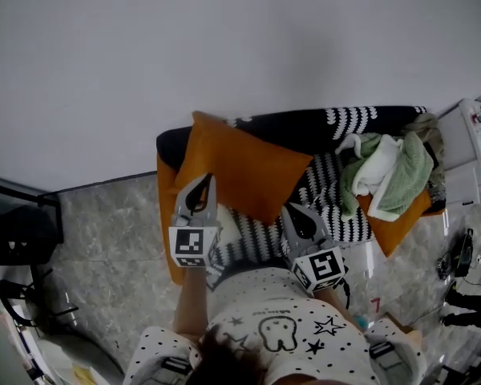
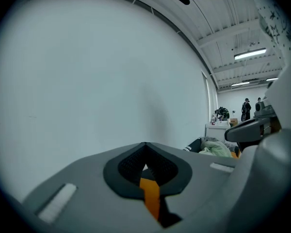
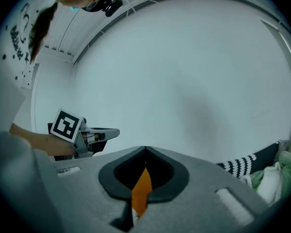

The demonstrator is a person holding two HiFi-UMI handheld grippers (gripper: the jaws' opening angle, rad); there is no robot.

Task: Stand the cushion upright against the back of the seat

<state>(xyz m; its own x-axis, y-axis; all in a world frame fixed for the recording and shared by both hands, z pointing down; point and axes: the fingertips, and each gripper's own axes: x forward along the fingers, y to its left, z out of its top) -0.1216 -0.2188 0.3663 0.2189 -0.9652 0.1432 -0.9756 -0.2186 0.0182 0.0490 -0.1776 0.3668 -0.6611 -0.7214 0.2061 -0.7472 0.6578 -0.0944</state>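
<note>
Head view: orange cushion (image 1: 240,167) leans tilted on the sofa (image 1: 345,219), top edge at the backrest (image 1: 305,131), w/ left hand-held gripper (image 1: 206,184) and right hand-held gripper (image 1: 291,212) at its lower edge. Left gripper view: jaws clamped on orange fabric. Right gripper view: same, jaws pinch orange fabric.

Striped sofa (image 1: 330,212) under heaped towels (image 1: 389,171)

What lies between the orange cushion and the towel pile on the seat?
Head view: only bare black-and-white seat cover separates the cushion from the towels.
</note>
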